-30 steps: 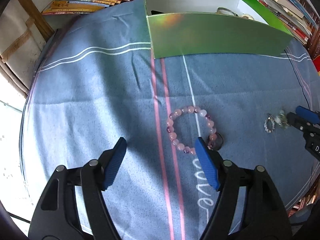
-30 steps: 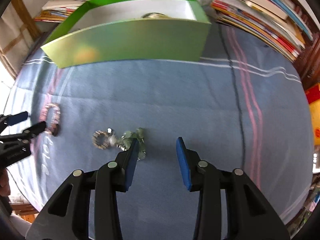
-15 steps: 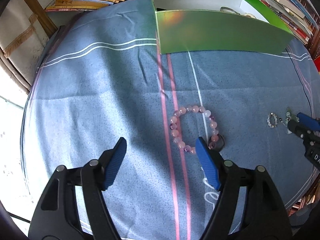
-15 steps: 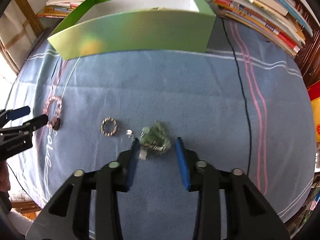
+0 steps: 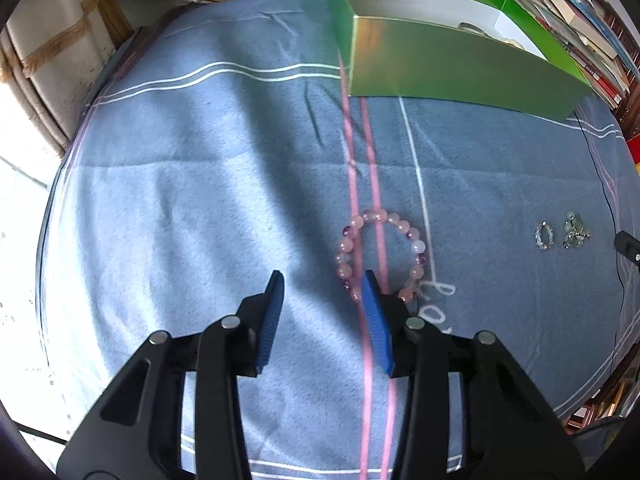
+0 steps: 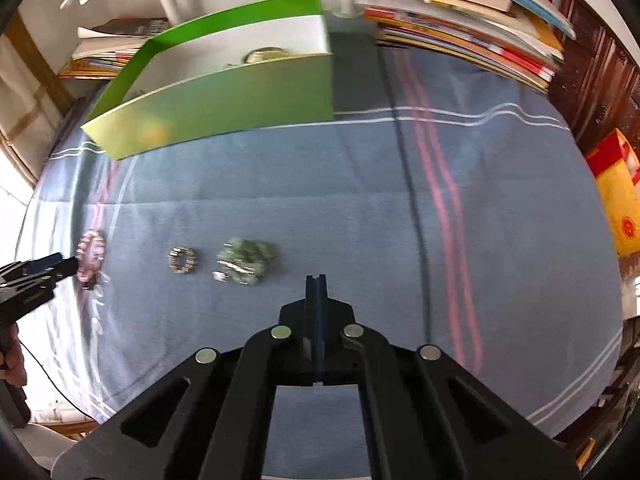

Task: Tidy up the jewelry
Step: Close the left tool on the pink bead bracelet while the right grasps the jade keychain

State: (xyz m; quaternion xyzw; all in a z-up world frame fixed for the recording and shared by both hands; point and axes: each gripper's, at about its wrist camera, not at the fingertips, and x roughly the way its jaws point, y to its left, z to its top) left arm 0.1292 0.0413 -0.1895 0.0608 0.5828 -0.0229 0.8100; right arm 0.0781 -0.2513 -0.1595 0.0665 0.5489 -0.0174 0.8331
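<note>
A pink bead bracelet (image 5: 401, 224) lies flat on the blue striped cloth (image 5: 200, 200). My left gripper (image 5: 325, 282) points down just left of it. Its jaws are closing, with only bare cloth between them, and the right finger (image 5: 372, 304) overlaps the bracelet's near-left beads. To the right lie a small silver beaded ring (image 5: 545, 236) and a green bead cluster (image 5: 576, 234). In the right wrist view my right gripper (image 6: 316, 279) is shut with nothing in it, right of the green cluster (image 6: 246, 260) and the ring (image 6: 183, 260). The pink bracelet (image 6: 91, 252) and left gripper (image 6: 48, 268) sit at far left.
An open green box (image 6: 224, 108) with white inner walls stands at the back of the cloth, with a silver bangle (image 6: 264, 55) inside. Stacks of books (image 6: 460, 20) line the far edge. A yellow and red packet (image 6: 618, 192) is at the right. A hand (image 6: 12, 360) shows at lower left.
My right gripper's jaws came together with nothing in them, and it drew off to the right, leaving the green cluster on the cloth. My left gripper's jaws narrowed beside the pink bracelet.
</note>
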